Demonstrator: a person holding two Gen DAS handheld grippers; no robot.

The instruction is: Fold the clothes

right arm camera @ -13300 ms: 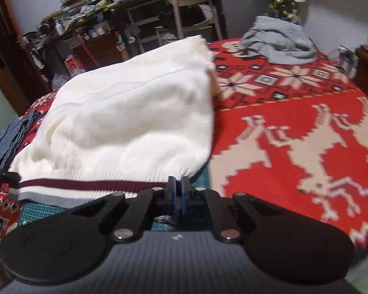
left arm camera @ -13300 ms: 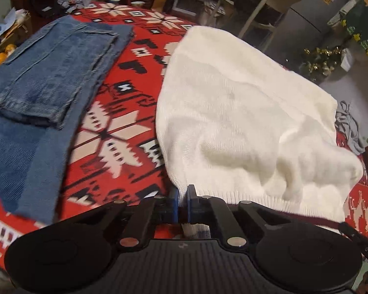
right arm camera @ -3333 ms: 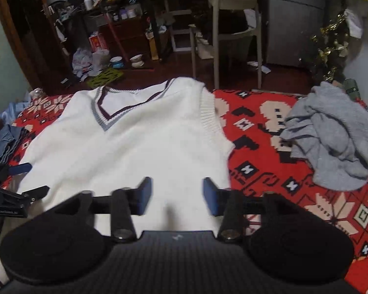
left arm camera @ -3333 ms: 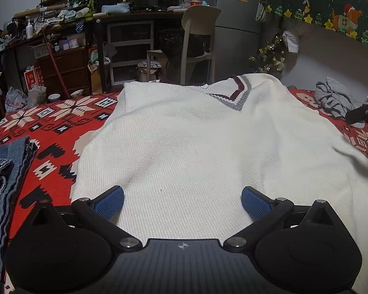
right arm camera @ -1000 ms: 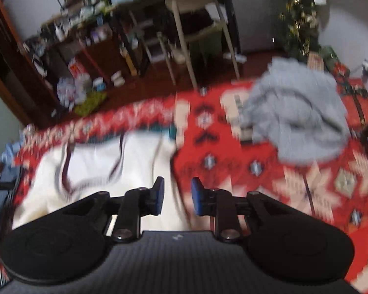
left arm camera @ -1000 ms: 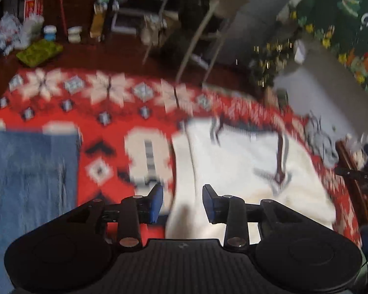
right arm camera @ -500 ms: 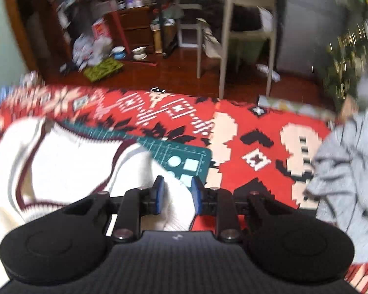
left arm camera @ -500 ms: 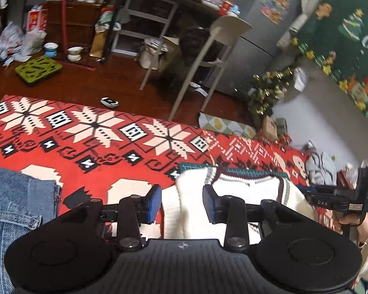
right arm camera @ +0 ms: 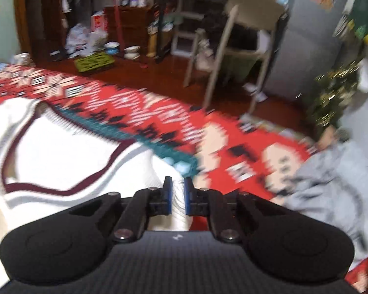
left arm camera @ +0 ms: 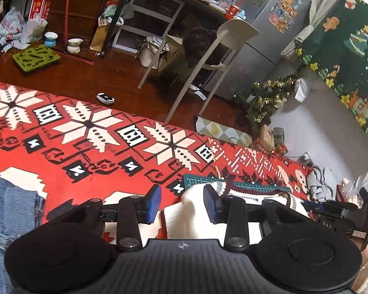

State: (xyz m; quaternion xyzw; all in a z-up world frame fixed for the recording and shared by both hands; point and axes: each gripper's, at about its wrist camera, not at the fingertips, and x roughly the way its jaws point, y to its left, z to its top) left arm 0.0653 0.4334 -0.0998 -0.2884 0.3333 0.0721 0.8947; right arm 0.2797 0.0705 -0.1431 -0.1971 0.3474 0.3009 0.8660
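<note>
On the red patterned blanket (left arm camera: 90, 147), the right gripper (right arm camera: 177, 193) is closing on the white vest's (right arm camera: 68, 169) right shoulder; a moment ago its jaws stood wider. The left gripper (left arm camera: 181, 204) straddles the left shoulder, half-open, grasp pending.

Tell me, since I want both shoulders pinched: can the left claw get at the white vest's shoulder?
Probably yes: the left claw stands open with the white vest shoulder already between its pads, nothing blocking.

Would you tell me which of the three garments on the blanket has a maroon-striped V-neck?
The white sweater, between the jeans and the crumpled grey garment; both of those are plain.
</note>
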